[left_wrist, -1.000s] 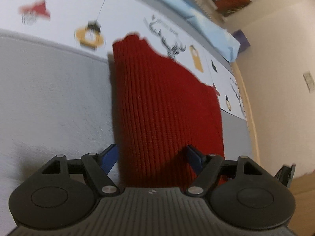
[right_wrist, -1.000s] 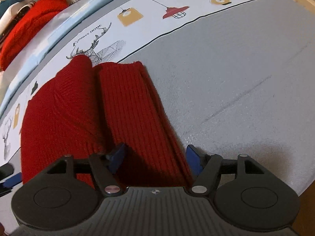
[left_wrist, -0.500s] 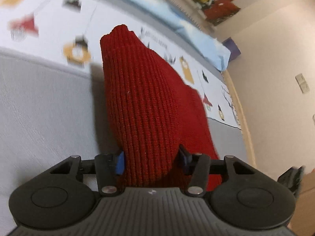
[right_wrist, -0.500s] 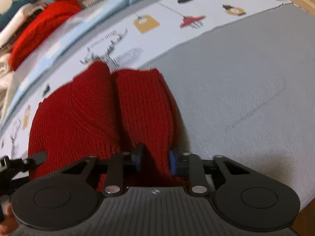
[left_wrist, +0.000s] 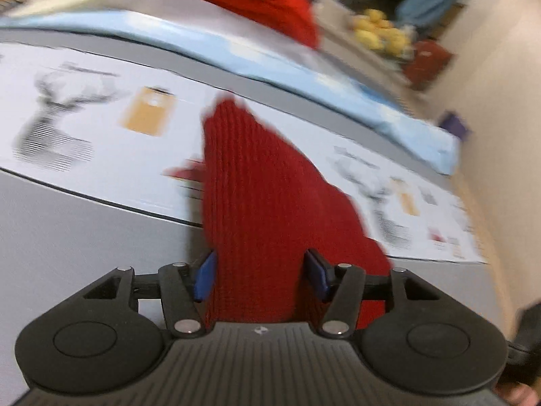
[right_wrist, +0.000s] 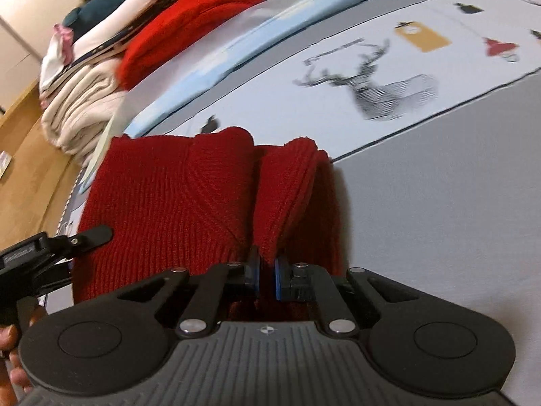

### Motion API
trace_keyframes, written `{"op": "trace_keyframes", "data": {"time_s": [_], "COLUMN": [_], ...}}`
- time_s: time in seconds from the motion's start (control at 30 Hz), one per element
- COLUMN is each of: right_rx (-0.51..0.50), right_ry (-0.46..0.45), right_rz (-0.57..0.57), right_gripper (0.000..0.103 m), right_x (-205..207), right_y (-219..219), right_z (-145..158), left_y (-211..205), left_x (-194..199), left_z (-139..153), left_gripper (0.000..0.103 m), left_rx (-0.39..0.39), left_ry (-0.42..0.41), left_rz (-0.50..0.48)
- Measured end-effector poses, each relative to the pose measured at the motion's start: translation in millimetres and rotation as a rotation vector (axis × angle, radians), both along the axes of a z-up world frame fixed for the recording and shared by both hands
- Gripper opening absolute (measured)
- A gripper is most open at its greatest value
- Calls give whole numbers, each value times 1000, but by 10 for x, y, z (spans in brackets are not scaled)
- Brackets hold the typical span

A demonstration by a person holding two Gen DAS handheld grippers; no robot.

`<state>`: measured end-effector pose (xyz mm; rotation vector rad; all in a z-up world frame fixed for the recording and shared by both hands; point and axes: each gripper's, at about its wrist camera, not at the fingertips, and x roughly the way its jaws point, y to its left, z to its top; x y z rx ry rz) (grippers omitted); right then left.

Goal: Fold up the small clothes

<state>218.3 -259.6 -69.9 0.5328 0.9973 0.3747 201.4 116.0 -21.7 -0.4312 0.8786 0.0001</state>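
- Left gripper [left_wrist: 258, 275] clamps a thick fold of the red knit garment [left_wrist: 257, 209], its jaws having just widened slightly.
- Right gripper [right_wrist: 267, 272], pressed nearly together, pinches a thin garment edge.
- Bare grey sheet [right_wrist: 439, 186] lies open to its right.
- A stack of folded clothes [right_wrist: 101, 67] sits far ahead-left.

Warm, dim indoor light. The left wrist view is smeared by motion blur, worst on the printed bedsheet [left_wrist: 101, 125]. Both fisheye views bend at the edges; soft shadows lie beside the red knit garment [right_wrist: 175, 196].

Bed [right_wrist: 439, 203]: grey-and-printed cover; dark red knit garment [right_wrist: 175, 196]; folded clothes stack [right_wrist: 101, 67].
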Motion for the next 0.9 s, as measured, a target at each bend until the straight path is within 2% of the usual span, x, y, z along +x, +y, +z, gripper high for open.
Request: {"op": "trace_keyframes", "data": {"time_s": [0.1, 0.2, 0.27, 0.3, 0.33, 0.4, 0.43, 0.57, 0.63, 0.7, 0.83, 0.9], "right_rx": [-110, -102, -83, -69, -55, -35, -33, -104, -111, -97, 60, 9], "right_ry": [-8, -72, -122, -131, -130, -106, -86, -57, -61, -119, -172, -146], "right_rz": [-40, -61, -25, 0, 30, 95, 135, 262, 309, 310, 145, 145], "right_gripper": [18, 22, 23, 28, 40, 59, 60, 55, 24, 20, 17, 17], "right_x": [-9, -87, -173, -201, -218, -246, -261, -346, -396, -453, -478, -480], "right_y": [124, 126, 144, 145, 170, 269, 328, 578, 633, 605, 177, 109], "right_z": [43, 139, 234, 249, 258, 227, 198, 115, 123, 244, 494, 477], "left_y": [172, 232, 190, 166, 149, 106, 101, 62, 44, 31, -21, -104], "left_x": [-81, -179, -246, -276, -304, -358, -397, -477, -499, -515, -548, -553], "left_z": [111, 108, 118, 126, 133, 121, 106, 86, 100, 119, 159, 150], "left_gripper": [62, 62, 62, 62, 62, 62, 62, 62, 62, 62, 62, 62], "left_rx": [-16, -59, -7, 18, 33, 54, 61, 77, 86, 90, 72, 71], "left_ry": [-47, -20, -5, -5, -6, 0, 4, 12, 9, 7, -4, -1], "left_rz": [24, -16, -54, -70, -85, -101, -105, -119, -130, -139, -195, -252]}}
